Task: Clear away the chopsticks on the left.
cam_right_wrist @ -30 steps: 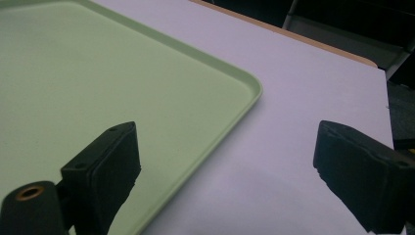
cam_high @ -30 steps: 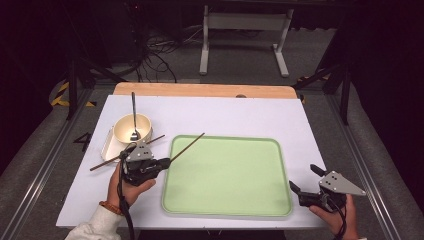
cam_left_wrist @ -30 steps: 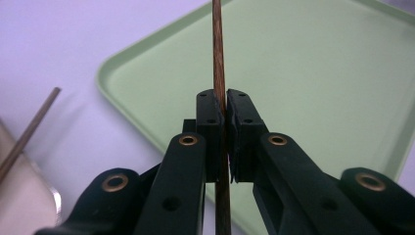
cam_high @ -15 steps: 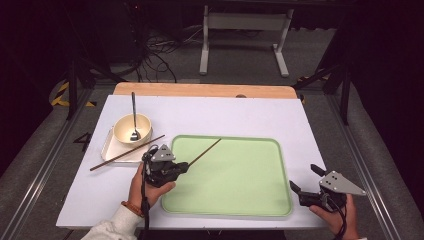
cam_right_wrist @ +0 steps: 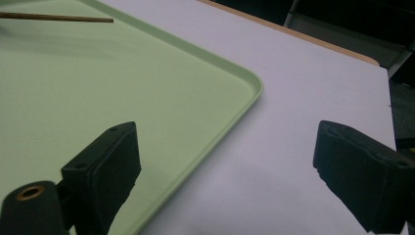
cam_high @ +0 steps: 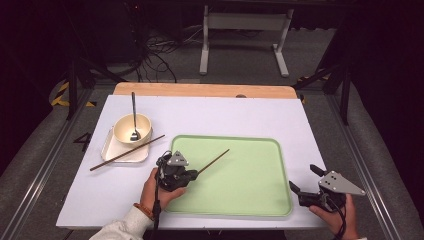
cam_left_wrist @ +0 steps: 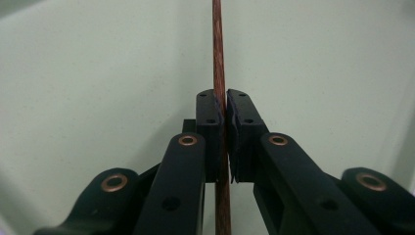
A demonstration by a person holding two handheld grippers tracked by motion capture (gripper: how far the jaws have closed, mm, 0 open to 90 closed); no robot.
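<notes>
High view: the left gripper [cam_high: 192,175] sits over the near-left part of the green tray [cam_high: 260,200], a chopstick [cam_high: 214,162] sticking out from its tips and slanting away over the tray
Left gripper view: the jaws are pressed together on the chopstick [cam_left_wrist: 219,58], which runs straight up between the pads [cam_left_wrist: 210,110] and on past the top edge; the pale tray surface lies behind it
Right gripper view: the jaws stand spread wide with nothing between them, the tray's rounded corner [cam_right_wrist: 252,81] just ahead of the left jaw and bare white table [cam_right_wrist: 303,98] ahead of the right one; the chopstick's far tip [cam_right_wrist: 73,18] lies well off at upper left
Right gripper: in the high view it [cam_high: 307,181] rests off the tray's near-right corner
Away from the left gripper: a second chopstick [cam_high: 127,152] leans across a white dish [cam_high: 112,150] beside a bowl [cam_high: 125,131] holding a spoon [cam_high: 134,112]
Hard to make out: whether the held chopstick's tip touches the tray; its rear end is cut off at the bottom edge of the left gripper view
</notes>
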